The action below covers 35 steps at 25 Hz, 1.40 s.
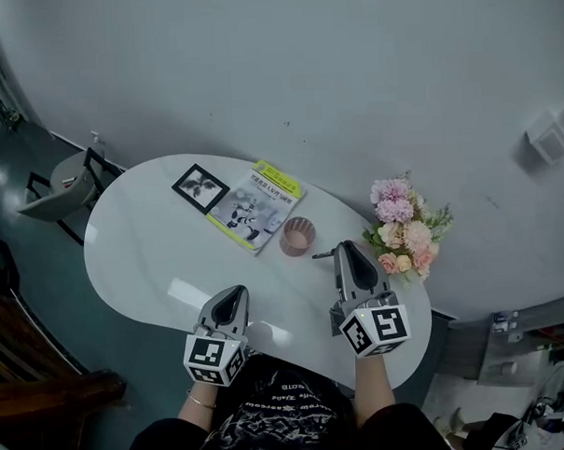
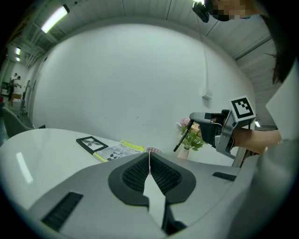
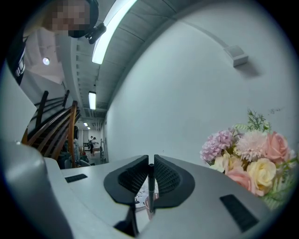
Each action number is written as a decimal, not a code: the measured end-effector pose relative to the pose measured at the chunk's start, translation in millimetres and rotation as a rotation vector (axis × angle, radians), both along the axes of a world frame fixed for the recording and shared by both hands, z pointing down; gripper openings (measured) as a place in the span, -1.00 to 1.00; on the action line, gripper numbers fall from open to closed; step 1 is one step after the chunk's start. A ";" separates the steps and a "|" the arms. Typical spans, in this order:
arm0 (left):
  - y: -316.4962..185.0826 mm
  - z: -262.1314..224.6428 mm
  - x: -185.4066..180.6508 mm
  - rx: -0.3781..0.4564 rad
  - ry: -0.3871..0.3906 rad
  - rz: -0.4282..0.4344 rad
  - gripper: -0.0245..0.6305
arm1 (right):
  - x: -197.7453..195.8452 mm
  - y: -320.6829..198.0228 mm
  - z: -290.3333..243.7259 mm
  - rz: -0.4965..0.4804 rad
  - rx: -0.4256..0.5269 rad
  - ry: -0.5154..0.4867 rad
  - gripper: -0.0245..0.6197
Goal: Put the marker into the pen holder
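A pink pen holder [image 1: 298,235] stands on the white table [image 1: 153,262], just right of a booklet. My right gripper [image 1: 344,249] hovers to the right of the holder, shut on a thin black marker [image 1: 322,255] that sticks out leftwards toward the cup's rim. In the right gripper view the marker [image 3: 151,186] hangs down between the pressed pads. From the left gripper view the marker [image 2: 183,137] slants down from the right gripper [image 2: 198,117], above the holder [image 2: 153,150]. My left gripper [image 1: 231,301] rests near the table's front edge, shut with nothing in it.
A booklet [image 1: 256,204] and a black-framed picture [image 1: 200,187] lie at the back of the table. A vase of pink and cream flowers [image 1: 405,228] stands close to the right gripper's right side. A chair [image 1: 66,187] sits left of the table.
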<state>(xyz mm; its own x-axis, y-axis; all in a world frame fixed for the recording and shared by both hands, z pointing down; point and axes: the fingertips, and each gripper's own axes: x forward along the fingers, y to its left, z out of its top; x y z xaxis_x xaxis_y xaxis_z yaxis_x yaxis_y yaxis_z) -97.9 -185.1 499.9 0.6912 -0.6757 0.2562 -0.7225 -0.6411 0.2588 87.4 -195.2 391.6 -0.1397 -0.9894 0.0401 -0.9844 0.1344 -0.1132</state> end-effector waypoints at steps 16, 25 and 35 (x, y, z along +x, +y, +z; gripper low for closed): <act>-14.0 4.5 -11.0 -0.035 -0.035 -0.076 -0.85 | -5.2 -65.6 4.6 -0.085 0.006 0.018 -0.74; -22.9 10.8 -15.1 -0.062 -0.054 -0.113 -0.85 | 3.4 -93.4 31.9 -0.097 -0.036 -0.003 -0.74; -25.7 18.4 -9.9 -0.083 -0.080 -0.122 -0.85 | 3.8 -110.5 59.8 -0.121 -0.085 0.004 -0.74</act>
<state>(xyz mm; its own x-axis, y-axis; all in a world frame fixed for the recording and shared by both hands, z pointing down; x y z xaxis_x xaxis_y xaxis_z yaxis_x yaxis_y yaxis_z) -107.8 -210.8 518.4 0.5803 -0.7275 0.3660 -0.8143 -0.5260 0.2455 91.2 -305.7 451.4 -0.2577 -0.9583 0.1234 -0.9620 0.2426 -0.1251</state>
